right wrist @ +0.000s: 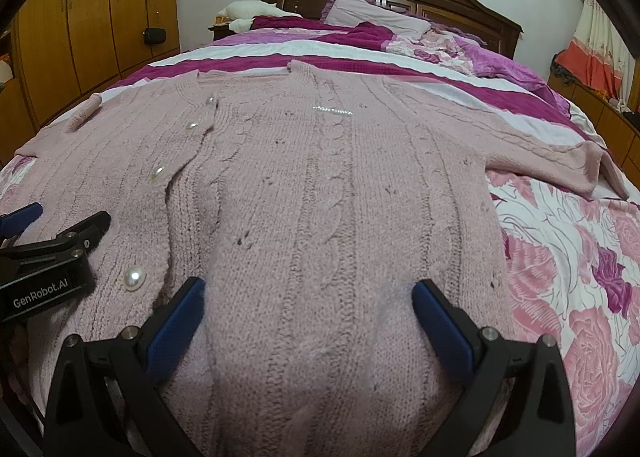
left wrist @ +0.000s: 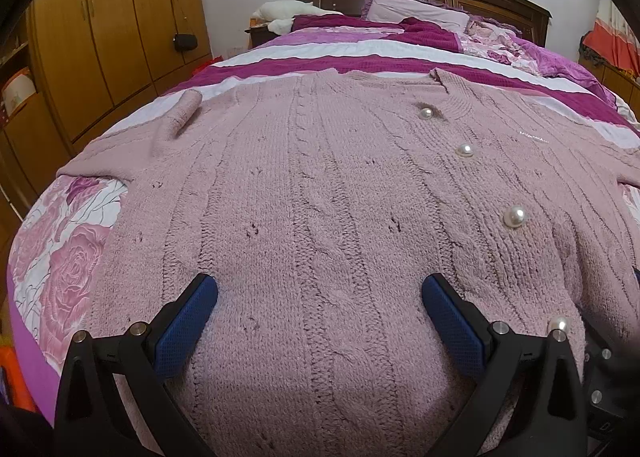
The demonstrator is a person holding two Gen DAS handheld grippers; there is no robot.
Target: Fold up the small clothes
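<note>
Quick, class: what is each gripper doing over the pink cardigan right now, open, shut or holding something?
Left gripper: open, holding nothing, above the pink knitted cardigan.
Right gripper: open, holding nothing, above the same cardigan.

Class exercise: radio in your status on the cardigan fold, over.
Left gripper open, right gripper open, both empty over the hem. Pink cable-knit cardigan with pearl buttons flat, unfolded, sleeves out. Nothing in the way.
</note>
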